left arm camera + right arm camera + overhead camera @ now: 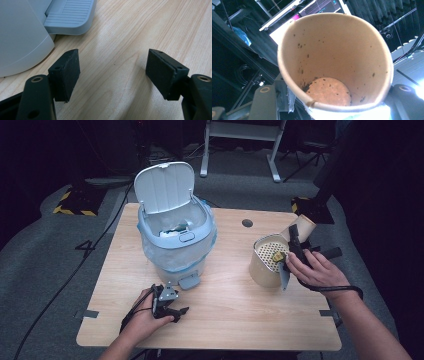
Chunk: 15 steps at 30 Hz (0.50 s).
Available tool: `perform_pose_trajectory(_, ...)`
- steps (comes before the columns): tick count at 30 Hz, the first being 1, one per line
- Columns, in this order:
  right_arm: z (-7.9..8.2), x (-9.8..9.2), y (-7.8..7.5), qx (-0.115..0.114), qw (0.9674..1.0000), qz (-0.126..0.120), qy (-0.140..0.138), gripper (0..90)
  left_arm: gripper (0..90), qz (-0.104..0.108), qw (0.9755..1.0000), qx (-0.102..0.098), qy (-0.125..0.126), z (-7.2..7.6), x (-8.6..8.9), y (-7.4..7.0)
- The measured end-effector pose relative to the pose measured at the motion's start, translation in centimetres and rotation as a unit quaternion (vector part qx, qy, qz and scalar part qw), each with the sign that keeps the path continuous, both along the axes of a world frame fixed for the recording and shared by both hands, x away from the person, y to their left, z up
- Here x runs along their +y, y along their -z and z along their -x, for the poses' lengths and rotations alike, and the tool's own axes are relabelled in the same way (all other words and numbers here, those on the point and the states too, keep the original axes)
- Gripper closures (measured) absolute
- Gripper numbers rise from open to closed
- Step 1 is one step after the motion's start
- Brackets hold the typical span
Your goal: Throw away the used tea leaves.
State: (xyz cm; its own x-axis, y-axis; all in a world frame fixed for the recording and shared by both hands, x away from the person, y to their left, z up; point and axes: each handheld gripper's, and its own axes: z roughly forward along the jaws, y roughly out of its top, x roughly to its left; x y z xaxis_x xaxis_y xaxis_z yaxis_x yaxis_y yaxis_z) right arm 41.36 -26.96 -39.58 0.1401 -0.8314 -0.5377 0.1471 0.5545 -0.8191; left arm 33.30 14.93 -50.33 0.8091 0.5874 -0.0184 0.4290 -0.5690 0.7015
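Two grippers work here: the left gripper (113,72), jaws wide and empty, rests on the table (225,315) by the bin's pedal (68,17). From above, the right gripper (294,242) clamps a paper cup (301,226), tilted beside a strainer pot (268,259). Its own view looks inside the cup (334,62): dark specks, no liquid. A bag lines the open bin (175,240).

We see a tan paper cup (302,226) clamped in the right gripper (296,245), tipped on its side at about three o'clock on the table, mouth pointing up and away. Inside (329,91), dark specks cling to the wall and round base. Just at its seven o'clock stands a beige container (260,267) topped by a perforated strainer (267,252) holding a yellowish lump (276,256).
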Motion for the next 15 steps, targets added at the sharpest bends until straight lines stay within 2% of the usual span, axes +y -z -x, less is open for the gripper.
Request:
perform_pose_trajectory(7, -0.05, -0.18, -0.17, 0.006, 0.9999, -0.015, 0.001, 37.4, 27.7, 0.000, 1.0000, 0.000, 0.000, 0.00, 0.00, 0.00)
perform_pose_trajectory(13, 0.16, -0.22, -0.75, 0.011, 0.9990, -0.043, -0.002, 36.9, 27.7, 0.000, 1.0000, 0.000, 0.000, 0.00, 0.00, 0.00)
perform_pose_trajectory(15, 0.15, -0.28, -0.95, 0.017, 0.9977, -0.066, -0.005, 36.6, 27.7, 0.000, 1.0000, 0.000, 0.000, 0.01, 0.00, 0.00)
